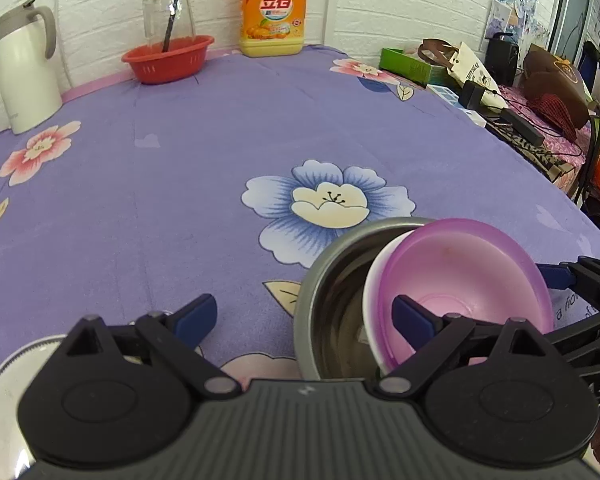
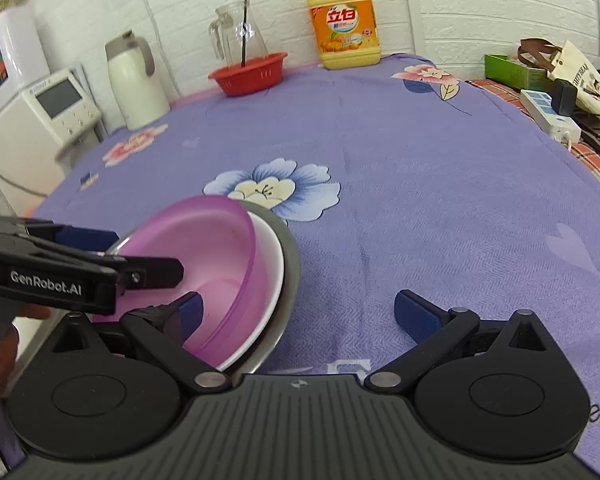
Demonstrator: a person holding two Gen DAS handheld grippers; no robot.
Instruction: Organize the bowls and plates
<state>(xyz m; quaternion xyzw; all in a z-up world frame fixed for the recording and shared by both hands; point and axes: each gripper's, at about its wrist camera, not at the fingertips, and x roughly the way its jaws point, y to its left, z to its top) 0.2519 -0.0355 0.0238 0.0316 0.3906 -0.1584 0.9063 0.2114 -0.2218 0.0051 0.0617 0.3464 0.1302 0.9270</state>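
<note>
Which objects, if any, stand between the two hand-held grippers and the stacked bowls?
Nothing visible does. The purple bowl sits tilted in a white bowl inside the metal bowl. The open left hand-held gripper and open right hand-held gripper each already have one finger inside the stack.

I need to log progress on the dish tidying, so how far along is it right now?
Done: the purple bowl sits tilted in the white bowl, both nested in the steel bowl. In hand: nothing; the left gripper and right gripper are both open beside the stack. Left: a metal dish lies apart at the left edge, not yet stacked.
</note>
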